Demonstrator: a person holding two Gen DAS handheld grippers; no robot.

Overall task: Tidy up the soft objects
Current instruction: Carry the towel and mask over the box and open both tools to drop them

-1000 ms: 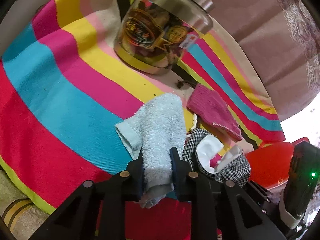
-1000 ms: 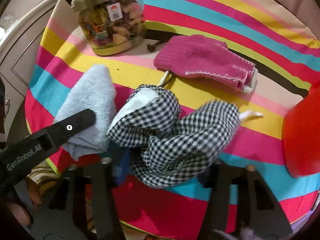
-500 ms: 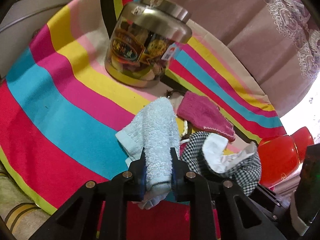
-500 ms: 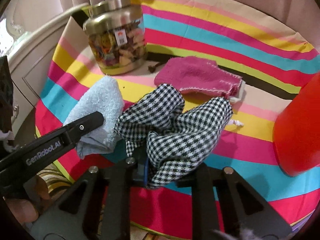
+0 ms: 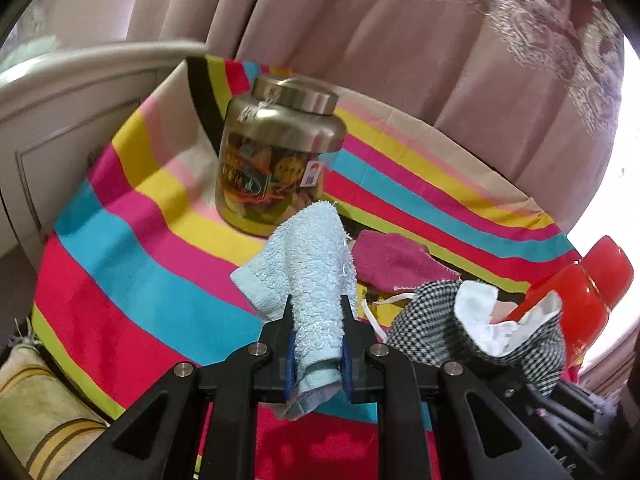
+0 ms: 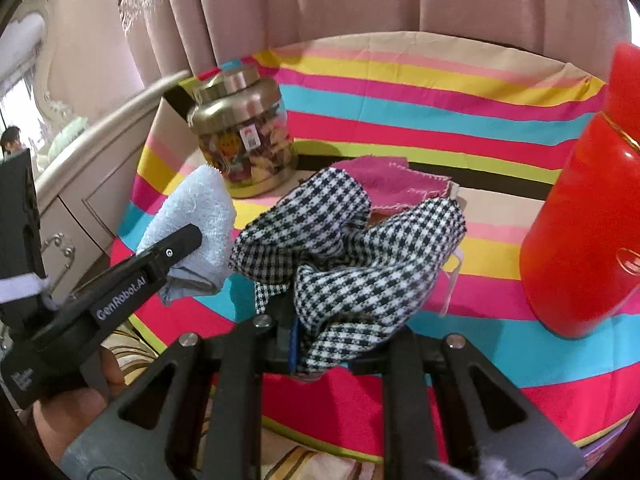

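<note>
My left gripper [image 5: 316, 312] is shut on a light blue towel [image 5: 308, 256] and holds it lifted above the striped tablecloth [image 5: 132, 248]. The towel also shows in the right wrist view [image 6: 196, 216], under the left gripper's finger [image 6: 168, 252]. My right gripper [image 6: 332, 320] is shut on a black-and-white checked cloth [image 6: 352, 248], raised off the table; it also shows in the left wrist view [image 5: 460, 332]. A pink knitted cloth [image 5: 394, 264] lies flat on the tablecloth behind both, partly hidden in the right wrist view [image 6: 396, 184].
A glass jar with a gold lid [image 5: 276, 160] stands at the table's back left, also in the right wrist view [image 6: 244, 144]. A red bottle [image 6: 588, 216] stands at the right. Pink curtains [image 5: 400, 40] hang behind. A white cabinet [image 6: 80, 200] stands left of the table.
Both grippers have lifted up and back with their cloths. The right gripper closed on the checked cloth, which is now bunched and off the table.
</note>
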